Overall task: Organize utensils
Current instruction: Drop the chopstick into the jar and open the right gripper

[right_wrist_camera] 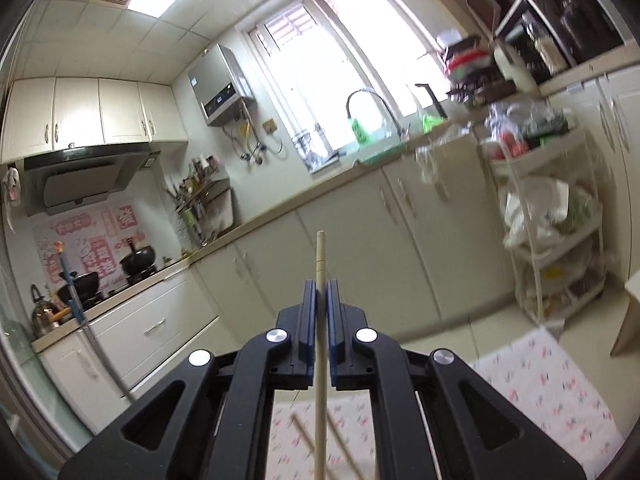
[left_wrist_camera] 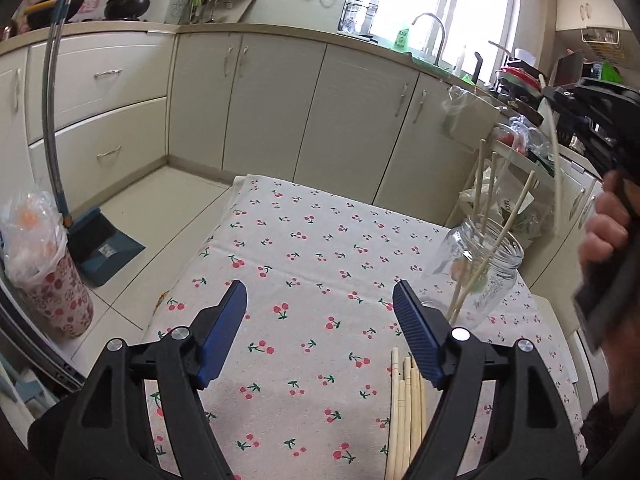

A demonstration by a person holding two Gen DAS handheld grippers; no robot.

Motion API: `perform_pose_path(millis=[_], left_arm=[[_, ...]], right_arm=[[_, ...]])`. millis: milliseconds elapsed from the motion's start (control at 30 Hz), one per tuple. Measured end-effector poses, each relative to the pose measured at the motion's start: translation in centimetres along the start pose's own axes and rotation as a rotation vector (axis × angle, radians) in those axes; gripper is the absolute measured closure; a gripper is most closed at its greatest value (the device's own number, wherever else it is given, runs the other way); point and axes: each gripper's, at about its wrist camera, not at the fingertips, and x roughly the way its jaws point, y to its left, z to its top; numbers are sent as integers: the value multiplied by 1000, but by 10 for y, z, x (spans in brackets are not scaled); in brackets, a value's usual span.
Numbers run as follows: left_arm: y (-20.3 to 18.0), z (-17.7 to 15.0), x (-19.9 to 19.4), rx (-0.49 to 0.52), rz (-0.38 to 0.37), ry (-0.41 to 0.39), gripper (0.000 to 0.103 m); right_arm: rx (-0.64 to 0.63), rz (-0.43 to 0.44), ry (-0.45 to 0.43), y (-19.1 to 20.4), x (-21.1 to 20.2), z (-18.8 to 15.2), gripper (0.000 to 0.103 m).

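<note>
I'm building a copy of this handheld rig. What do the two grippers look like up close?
Both match: the left gripper and right gripper have black plastic frames with triangular cut-outs, round silver pivot pins, and two flat blue fingers with finely ribbed pads. No cables or markings show. In the left wrist view, a hand wraps the right gripper's black handle; a dark sleeve shows at the lower right edge.

Clear glass jar [left_wrist_camera: 478,268], right of centre, holds three leaning pale chopsticks [left_wrist_camera: 480,216]. Loose chopsticks [left_wrist_camera: 406,412] lie bundled at bottom (ends cropped). One chopstick [right_wrist_camera: 320,320] stands clamped upright.
</note>
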Motion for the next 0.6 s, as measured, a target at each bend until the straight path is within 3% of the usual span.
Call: perform_pose_path(millis=[100, 267, 600], left_arm=[[1, -1, 1, -15, -11, 7, 31], [1, -1, 2, -32, -31, 21, 31], [4, 1, 2, -55, -39, 31, 30]], right_arm=[[-42, -51, -28, 5, 16, -8, 97], [-113, -112, 6, 8, 28, -30, 97], [-217, -113, 50, 10, 20, -64, 97]])
